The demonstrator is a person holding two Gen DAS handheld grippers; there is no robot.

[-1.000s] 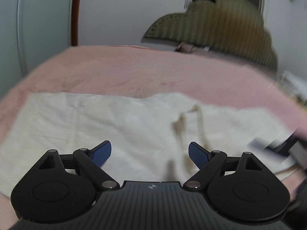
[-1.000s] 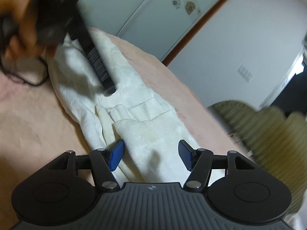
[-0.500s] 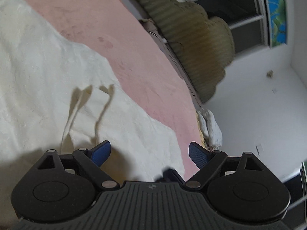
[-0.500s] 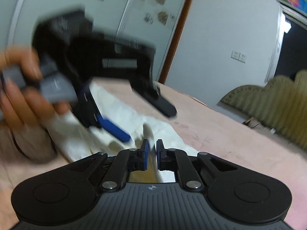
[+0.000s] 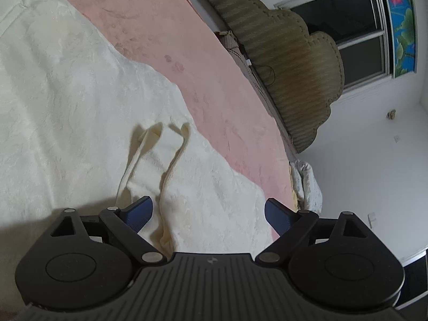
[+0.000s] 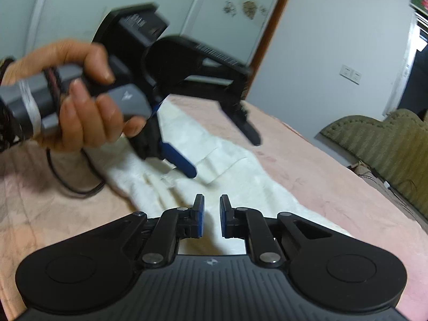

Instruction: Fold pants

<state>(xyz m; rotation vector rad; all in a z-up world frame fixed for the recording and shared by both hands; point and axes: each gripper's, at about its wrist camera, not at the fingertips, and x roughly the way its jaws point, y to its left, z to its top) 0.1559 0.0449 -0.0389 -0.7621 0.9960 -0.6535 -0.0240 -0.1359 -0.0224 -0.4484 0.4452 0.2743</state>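
The left tool [image 5: 208, 215], rolled over since a second ago, hangs released above the cream pants [image 5: 80, 112] spread on the pink bed [image 5: 214, 85], their drawstring [image 5: 171, 160] now nearer its fingers. The right tool [image 6: 211, 215] has just been closing and is clenched to a narrow gap over the pants; whether cloth is pinched I cannot tell.

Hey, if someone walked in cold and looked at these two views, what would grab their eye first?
Probably the cream pants spread across the pink bedspread, with two drawstring ends lying just ahead of the open left hand-held gripper. In the right wrist view, a person's hand grips that gripper's grey handle at the upper left. The right hand-held gripper has just closed, its pads pinching the pants' edge.
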